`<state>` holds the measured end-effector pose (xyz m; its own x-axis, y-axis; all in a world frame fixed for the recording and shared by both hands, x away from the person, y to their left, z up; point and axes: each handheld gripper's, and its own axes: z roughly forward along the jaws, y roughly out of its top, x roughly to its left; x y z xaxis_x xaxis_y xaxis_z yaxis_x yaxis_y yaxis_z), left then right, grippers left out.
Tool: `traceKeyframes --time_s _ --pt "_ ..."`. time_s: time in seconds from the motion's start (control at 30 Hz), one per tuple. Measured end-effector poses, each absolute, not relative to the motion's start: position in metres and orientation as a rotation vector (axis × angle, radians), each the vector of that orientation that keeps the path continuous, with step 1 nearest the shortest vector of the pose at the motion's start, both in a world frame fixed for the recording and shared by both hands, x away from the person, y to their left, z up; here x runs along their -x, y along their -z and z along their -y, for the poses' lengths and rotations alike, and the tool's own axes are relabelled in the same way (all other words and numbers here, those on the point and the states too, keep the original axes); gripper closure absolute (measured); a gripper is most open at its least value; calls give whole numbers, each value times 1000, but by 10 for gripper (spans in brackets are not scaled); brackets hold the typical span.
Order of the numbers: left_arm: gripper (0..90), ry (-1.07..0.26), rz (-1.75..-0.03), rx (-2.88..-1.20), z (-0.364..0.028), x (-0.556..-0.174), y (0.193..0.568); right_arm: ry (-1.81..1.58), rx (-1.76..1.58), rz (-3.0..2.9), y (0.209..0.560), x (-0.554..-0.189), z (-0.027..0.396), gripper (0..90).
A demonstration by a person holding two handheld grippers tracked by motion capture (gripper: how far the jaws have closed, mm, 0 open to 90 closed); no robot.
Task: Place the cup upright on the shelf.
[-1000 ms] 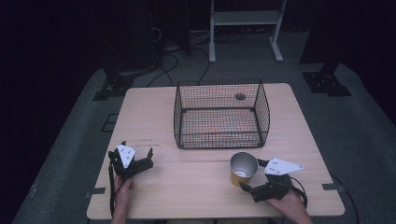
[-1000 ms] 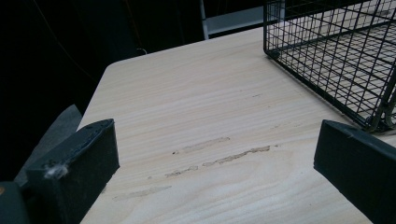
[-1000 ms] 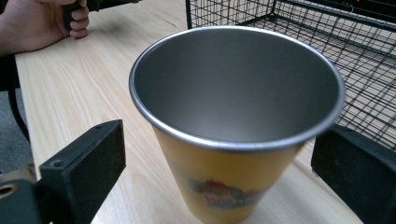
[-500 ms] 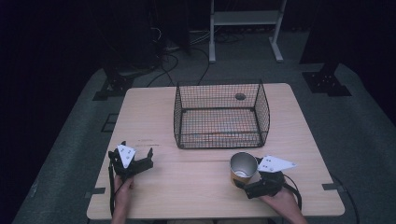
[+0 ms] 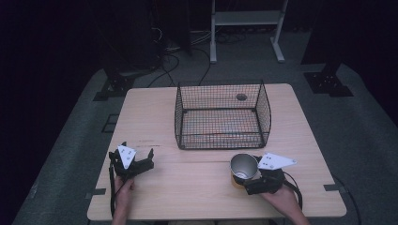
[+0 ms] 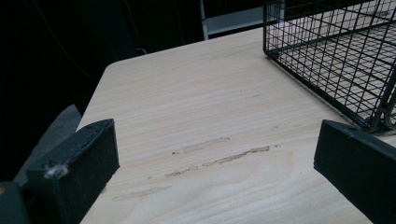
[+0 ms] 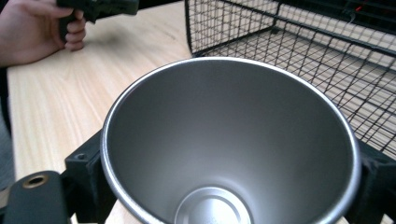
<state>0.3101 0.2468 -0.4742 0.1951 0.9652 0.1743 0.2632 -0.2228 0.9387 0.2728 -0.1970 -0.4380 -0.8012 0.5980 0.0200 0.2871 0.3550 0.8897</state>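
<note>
An empty metal cup [image 5: 244, 167] stands mouth up at the table's front right, just in front of the wire basket [image 5: 263, 112]. My right gripper [image 5: 248, 177] is shut on the cup, one black jaw on each side of its wall. In the right gripper view the cup [image 7: 229, 154] is bare and shiny inside, held by my right gripper [image 7: 231, 186]. My left gripper [image 5: 138, 155] rests at the front left, open, with nothing in it. In the left gripper view, bare wood with pale scuff marks lies between the jaws of the left gripper [image 6: 215, 177].
The black wire basket [image 6: 336, 60] sits at the table's middle back, and a small dark round spot [image 5: 241, 97] shows on the table behind it. The wooden table [image 5: 187, 187] has bare room between the hands. Dark floor, cables and a metal stand [image 5: 246, 18] lie beyond.
My right hand has turned slightly, so its grey plate sits a little more to the left. The cup has stayed about in place. The left gripper has not moved.
</note>
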Motion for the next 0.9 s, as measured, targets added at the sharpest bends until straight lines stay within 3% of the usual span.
traceKeyframes --time_s 0.9 --pt "0 -1075 -1182 -1645 -247 -310 474 -1529 -724 -2416 383 -295 198 114"
